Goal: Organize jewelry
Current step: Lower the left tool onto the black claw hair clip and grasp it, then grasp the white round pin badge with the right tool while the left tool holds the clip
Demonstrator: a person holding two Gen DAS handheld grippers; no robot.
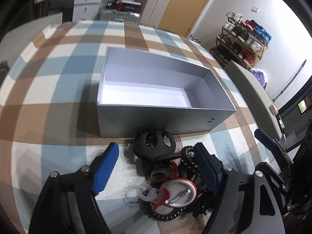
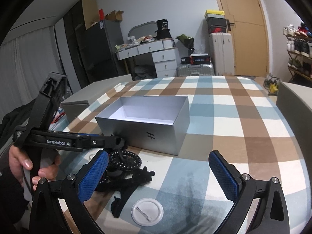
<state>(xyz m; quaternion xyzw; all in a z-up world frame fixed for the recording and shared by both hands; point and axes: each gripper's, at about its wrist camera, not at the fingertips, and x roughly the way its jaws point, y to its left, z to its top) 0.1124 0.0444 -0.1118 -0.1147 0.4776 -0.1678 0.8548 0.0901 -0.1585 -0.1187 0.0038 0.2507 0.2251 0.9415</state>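
An open silver box (image 1: pixel 156 119) with a white inside stands empty on the checked tablecloth. In front of it lies a pile: a black claw clip (image 1: pixel 154 146), a black spiral hair tie (image 1: pixel 188 159), red pieces, clear rings (image 1: pixel 140 193) and a red-rimmed pin badge (image 1: pixel 178 193). My left gripper (image 1: pixel 157 165) straddles the pile with its blue pads apart, the clip between them and not pressed. My right gripper (image 2: pixel 159 173) is open over the cloth, with a white pin badge (image 2: pixel 147 211) and a black ribbon piece (image 2: pixel 124 195) lying under it. The box (image 2: pixel 156 134) is beyond it.
A person's hand (image 2: pixel 29 165) holds the left gripper's handle at the table's left edge. Grey chair backs (image 2: pixel 292 105) stand at the table's sides. Drawers, suitcases, a door and a shoe rack (image 1: pixel 243 41) fill the room behind.
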